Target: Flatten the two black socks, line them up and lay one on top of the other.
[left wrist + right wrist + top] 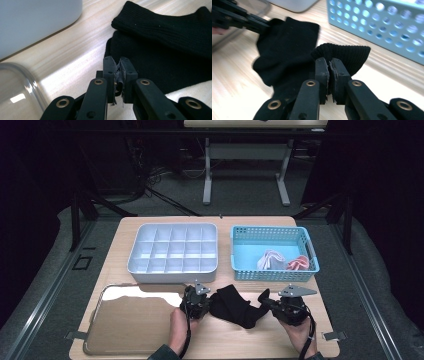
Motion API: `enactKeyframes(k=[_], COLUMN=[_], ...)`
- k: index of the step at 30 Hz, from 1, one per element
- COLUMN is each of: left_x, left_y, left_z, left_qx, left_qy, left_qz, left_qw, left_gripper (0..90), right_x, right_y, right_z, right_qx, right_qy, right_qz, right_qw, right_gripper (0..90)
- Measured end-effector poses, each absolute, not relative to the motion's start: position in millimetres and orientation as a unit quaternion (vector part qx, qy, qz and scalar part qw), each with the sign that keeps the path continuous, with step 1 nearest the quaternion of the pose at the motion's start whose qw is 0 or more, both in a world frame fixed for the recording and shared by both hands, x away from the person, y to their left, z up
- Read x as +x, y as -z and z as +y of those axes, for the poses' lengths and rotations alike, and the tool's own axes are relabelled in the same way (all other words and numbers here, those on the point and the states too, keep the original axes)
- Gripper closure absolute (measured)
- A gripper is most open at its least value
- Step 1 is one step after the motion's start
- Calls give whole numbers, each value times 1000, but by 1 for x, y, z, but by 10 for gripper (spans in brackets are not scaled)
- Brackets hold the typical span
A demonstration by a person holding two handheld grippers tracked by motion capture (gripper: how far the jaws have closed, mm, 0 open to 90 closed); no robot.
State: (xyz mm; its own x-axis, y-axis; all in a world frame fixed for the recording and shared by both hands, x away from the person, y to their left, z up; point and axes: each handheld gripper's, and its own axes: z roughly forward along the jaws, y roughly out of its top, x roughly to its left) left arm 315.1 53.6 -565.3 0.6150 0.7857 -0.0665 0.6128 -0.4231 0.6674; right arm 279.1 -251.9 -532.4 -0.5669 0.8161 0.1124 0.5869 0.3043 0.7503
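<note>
sock (pixel 234 306) lies dark on the near table between my left gripper (pixel 200 306) and right gripper (pixel 272 304), both clamped on its ends; folding seems barely begun, divided tray (pixel 172 251) far behind unfilled

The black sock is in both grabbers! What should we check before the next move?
1. Left gripper jaws pinch the black sock: ok, shut on its edge.
2. Right gripper jaws pinch the sock's ribbed cuff: ok.
3. Sock free of the blue basket and the white divided tray: ok, it lies on the table in front of them.
4. Divided tray has empty compartments: ok.
5. Sock lying flat: not ok, bunched and folded.
6. Sock touches the clear tray: cannot tell.
</note>
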Motion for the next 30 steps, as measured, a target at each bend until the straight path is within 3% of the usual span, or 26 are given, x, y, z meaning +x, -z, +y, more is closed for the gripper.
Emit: enactKeyframes(k=[7,12,18,25,30], left_x=[303,298,297,299,304], left_y=[567,567,566,561,563], left_z=[53,52,55,59,60], left_qx=[833,835,835,827,827], left_qy=[-125,-115,-106,-98,-84], left_qz=[421,419,416,418,420], left_qw=[336,338,345,364,365], left_gripper=[840,834,788,606,623], right_x=[276,279,279,275,279], right_y=[543,553,555,535,523], right_z=[-270,-281,-290,-286,-263], right_qx=[478,508,532,523,499], right_qy=[-361,-332,-310,-332,-338], right_qz=[786,780,773,768,785], right_qw=[152,153,152,160,144], right_gripper=[820,754,589,419,350])
